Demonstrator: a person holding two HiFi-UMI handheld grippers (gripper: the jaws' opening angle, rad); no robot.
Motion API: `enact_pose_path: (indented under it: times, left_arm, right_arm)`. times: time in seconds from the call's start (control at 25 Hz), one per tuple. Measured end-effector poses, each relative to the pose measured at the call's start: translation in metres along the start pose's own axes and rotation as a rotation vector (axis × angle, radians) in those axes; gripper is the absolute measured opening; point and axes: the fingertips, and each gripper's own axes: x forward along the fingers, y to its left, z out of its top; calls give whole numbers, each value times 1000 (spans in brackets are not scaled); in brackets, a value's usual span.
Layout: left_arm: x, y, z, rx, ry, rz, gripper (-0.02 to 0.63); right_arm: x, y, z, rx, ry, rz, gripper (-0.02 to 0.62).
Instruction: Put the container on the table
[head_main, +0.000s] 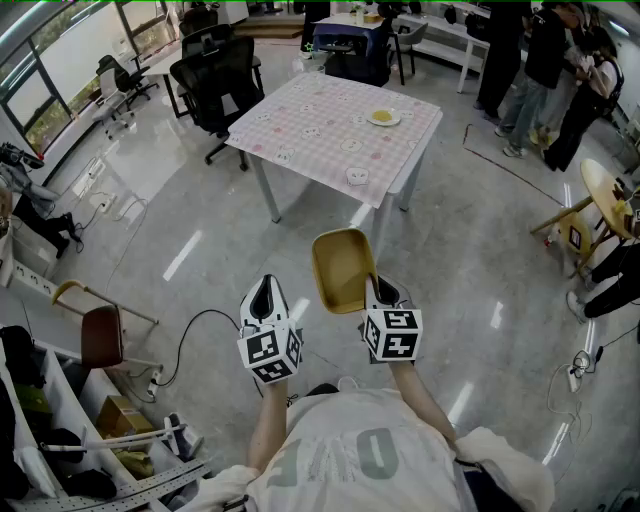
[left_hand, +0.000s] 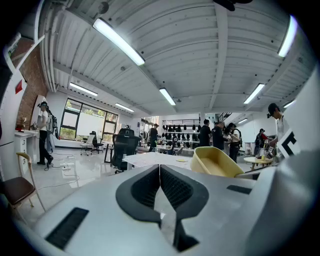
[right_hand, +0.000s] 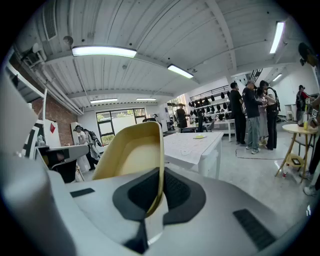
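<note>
A yellow container (head_main: 343, 268) hangs over the floor, held by its rim in my right gripper (head_main: 377, 291), which is shut on it. In the right gripper view the container (right_hand: 131, 154) stands on edge with its rim pinched between the dark pads (right_hand: 177, 192). My left gripper (head_main: 265, 297) is beside it to the left, shut with nothing between its pads (left_hand: 172, 187). The left gripper view shows the container (left_hand: 217, 161) to the right. The table (head_main: 335, 125) with a pink checked cloth stands ahead, some way off.
A small plate (head_main: 383, 117) and a small white object (head_main: 357, 177) lie on the table. Black office chairs (head_main: 215, 85) stand to its left. People (head_main: 560, 70) stand at the far right by a round wooden table (head_main: 605, 195). A brown chair (head_main: 100, 332) and a cable are at the left.
</note>
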Motion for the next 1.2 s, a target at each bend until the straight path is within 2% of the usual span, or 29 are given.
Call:
enact_pose_path:
  times: [0.24,0.48,0.68,0.92,1.12,1.2]
  left_arm:
    - [19,1,0,6,-18,-11,28]
    - [31,-5,5,21,-25,-33,28]
    - [52,7,5,21,-14,-20,28]
    - [108,7,13,31,-36,-55,28]
    - [162,13,29,-28,-33,-94,28]
    - [189,21,43,-26,-54,-106,28]
  right_arm:
    - [18,-2,4,-12,-11,12,34]
    - [27,-14,18,22,-53,11,34]
    - [43,-21,25,53,-66,-3,34]
    - [81,-40,40,79,-84,-11,34]
    - [117,-55,67,54,-90,-55,34]
    - [142,-57,85,65,-108,-62,34]
